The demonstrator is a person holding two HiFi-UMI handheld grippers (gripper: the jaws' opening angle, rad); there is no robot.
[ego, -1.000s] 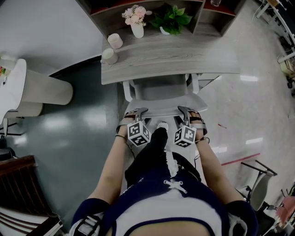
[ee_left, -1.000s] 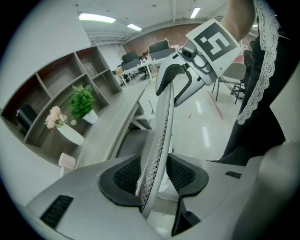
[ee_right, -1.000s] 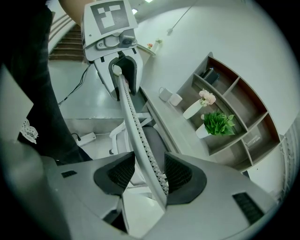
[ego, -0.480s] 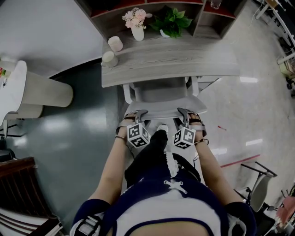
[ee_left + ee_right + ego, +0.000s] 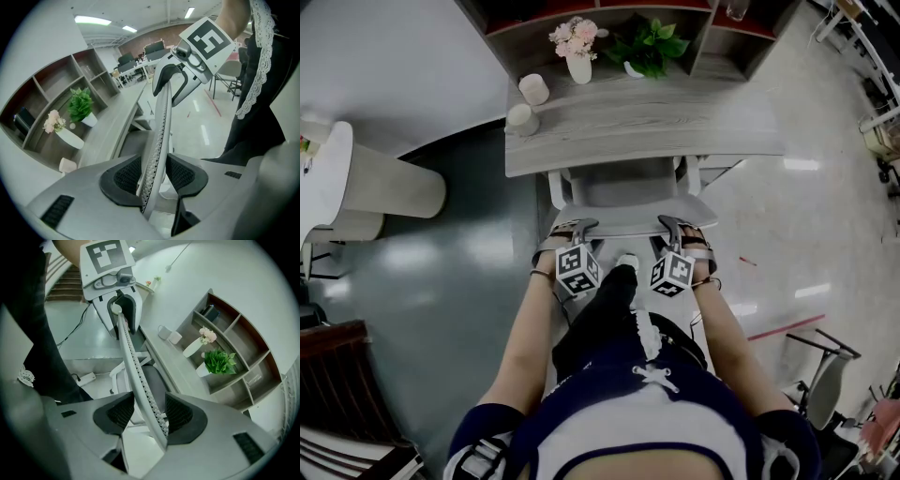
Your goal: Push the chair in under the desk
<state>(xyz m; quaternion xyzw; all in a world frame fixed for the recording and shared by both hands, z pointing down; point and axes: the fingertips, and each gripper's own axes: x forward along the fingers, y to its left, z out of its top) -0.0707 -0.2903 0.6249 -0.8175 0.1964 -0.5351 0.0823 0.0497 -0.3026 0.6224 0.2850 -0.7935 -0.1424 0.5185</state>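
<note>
- Glossy floor [image 5: 478,253] lies round the desk [image 5: 675,122], dark at its left side and pale at its right.
- Left gripper [image 5: 154,178]: the pads are clamped on the top rim [image 5: 161,117] of the chair's back, which runs between them.
- Right gripper [image 5: 150,416]: it is closed on the same rim in the same way, though the rim crosses its pads a little slantwise.
- The chair [image 5: 623,192] stands at the desk's near edge, with its seat partly under the top and its back outside.
- To do the push well, I think both grippers should go forward together and level. Otherwise the chair may turn and go under the desk crooked.
- The white arm posts [image 5: 558,183] are just at the desk's edge; they could catch there if they are too high.
- The person's foot [image 5: 626,262] is close behind the chair, on the side away from the desk.
- On the desk stand two pale cups [image 5: 521,117], a vase of flowers [image 5: 577,47] and a green plant [image 5: 649,39], all toward its far side. A hard bump against the desk could shake them.
</note>
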